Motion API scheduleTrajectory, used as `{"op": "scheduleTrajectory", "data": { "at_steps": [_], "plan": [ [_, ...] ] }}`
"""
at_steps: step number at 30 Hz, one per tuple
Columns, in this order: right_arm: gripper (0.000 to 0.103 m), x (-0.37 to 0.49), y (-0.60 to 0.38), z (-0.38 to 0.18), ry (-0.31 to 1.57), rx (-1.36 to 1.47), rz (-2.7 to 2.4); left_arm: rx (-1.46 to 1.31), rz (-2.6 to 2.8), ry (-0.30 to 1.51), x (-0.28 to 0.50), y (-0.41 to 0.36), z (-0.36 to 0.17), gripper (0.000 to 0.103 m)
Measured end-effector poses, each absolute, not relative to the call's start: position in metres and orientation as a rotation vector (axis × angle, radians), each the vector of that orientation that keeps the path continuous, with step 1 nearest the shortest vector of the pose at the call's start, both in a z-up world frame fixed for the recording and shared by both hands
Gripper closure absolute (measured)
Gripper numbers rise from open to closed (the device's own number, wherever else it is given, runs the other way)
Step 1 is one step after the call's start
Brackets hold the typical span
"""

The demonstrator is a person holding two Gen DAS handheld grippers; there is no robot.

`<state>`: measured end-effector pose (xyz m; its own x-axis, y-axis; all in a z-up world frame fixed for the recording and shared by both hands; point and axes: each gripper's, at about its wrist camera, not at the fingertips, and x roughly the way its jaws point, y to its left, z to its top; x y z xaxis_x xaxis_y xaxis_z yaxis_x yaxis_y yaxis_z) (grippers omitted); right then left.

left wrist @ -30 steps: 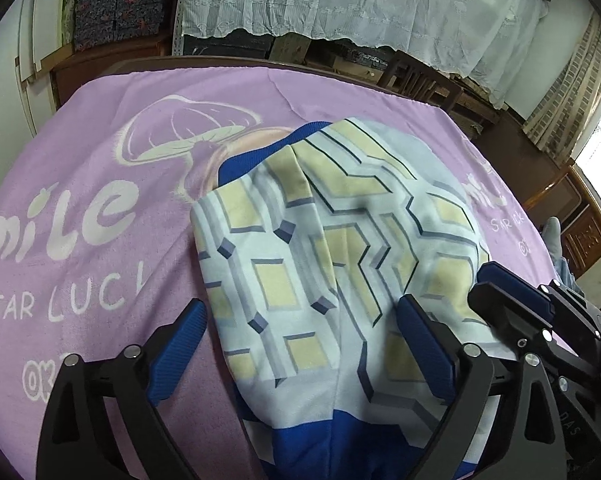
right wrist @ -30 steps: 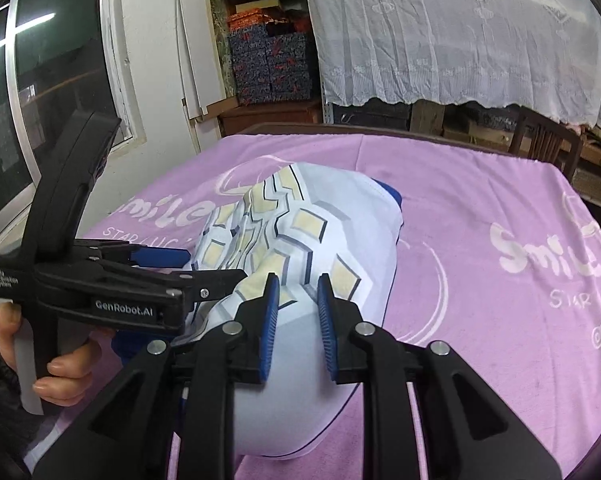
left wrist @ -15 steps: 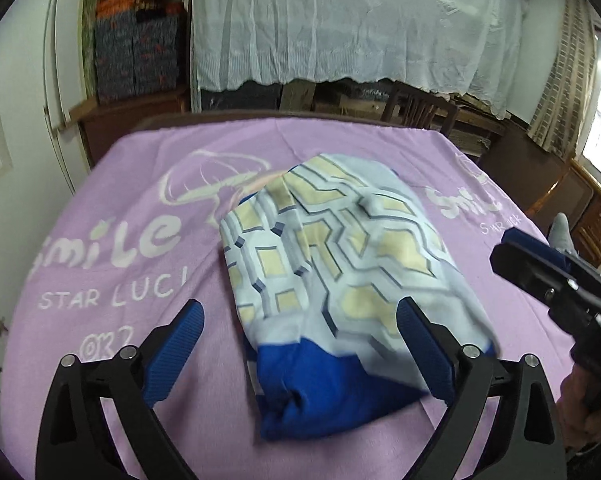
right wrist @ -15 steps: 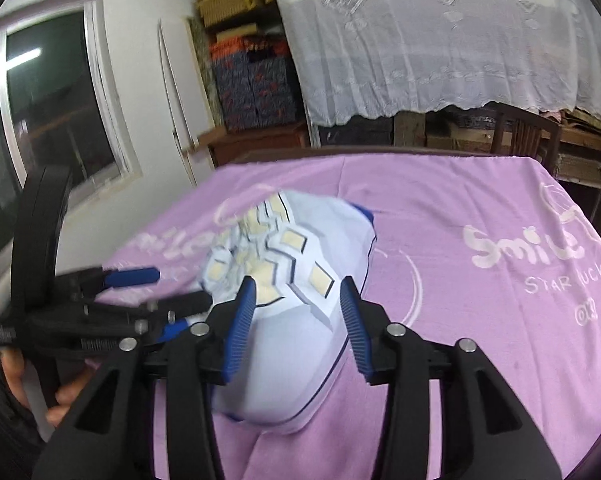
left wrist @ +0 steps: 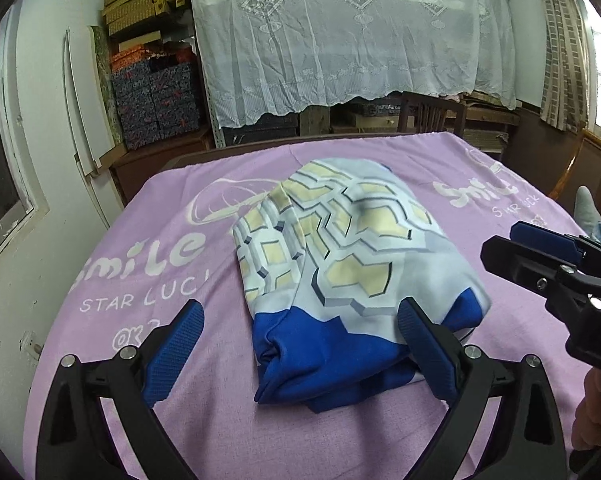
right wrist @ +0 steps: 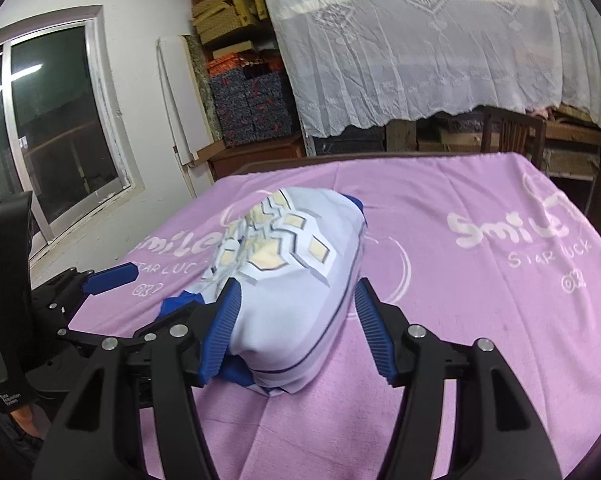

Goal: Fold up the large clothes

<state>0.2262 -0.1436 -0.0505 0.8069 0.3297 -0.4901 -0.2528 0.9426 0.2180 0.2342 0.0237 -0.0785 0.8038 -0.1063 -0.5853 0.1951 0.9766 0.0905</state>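
Garment (left wrist: 352,272) lies folded on the purple cloth (left wrist: 148,264); left gripper (left wrist: 296,344) spread and empty, right gripper (right wrist: 296,332) opening, nothing clamped: lift both straight clear without snagging the blue hem

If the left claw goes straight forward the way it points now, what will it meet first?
Most likely the folded blue and pale geometric-print garment on the purple cloth: its blue end lies between the open left claw's fingers, though depth is uncertain.

Folded garment (left wrist: 352,264) atop tablecloth (left wrist: 140,280)
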Motion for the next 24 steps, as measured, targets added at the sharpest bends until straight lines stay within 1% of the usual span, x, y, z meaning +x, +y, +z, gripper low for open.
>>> {"op": "scheduleTrajectory", "data": {
  "at_steps": [3, 4, 7, 15, 17, 19, 24],
  "plan": [
    [0.044, 0.231, -0.142, -0.057, 0.587, 0.144, 0.308, 0.183, -0.144, 0.625, 0.238, 0.022, -0.084, 0.005],
    [0.039, 0.232, -0.141, -0.060, 0.599, 0.140, 0.304, 0.190, -0.140, 0.627, 0.239, 0.022, -0.085, 0.005],
    [0.033, 0.232, -0.140, -0.061, 0.603, 0.134, 0.291, 0.195, -0.134, 0.641, 0.240, 0.022, -0.088, 0.004],
    [0.031, 0.232, -0.147, -0.062, 0.608, 0.167, 0.289, 0.132, -0.153, 0.677, 0.244, 0.033, -0.089, 0.004],
    [0.028, 0.230, -0.149, -0.061, 0.602, 0.179, 0.300, 0.097, -0.176, 0.686, 0.246, 0.037, -0.087, 0.004],
    [0.020, 0.228, -0.153, -0.058, 0.592, 0.202, 0.317, 0.031, -0.225, 0.699, 0.247, 0.046, -0.083, 0.004],
    [0.015, 0.230, -0.170, -0.053, 0.578, 0.335, 0.394, -0.242, -0.405, 0.797, 0.270, 0.075, -0.070, 0.004]
  ]
}}
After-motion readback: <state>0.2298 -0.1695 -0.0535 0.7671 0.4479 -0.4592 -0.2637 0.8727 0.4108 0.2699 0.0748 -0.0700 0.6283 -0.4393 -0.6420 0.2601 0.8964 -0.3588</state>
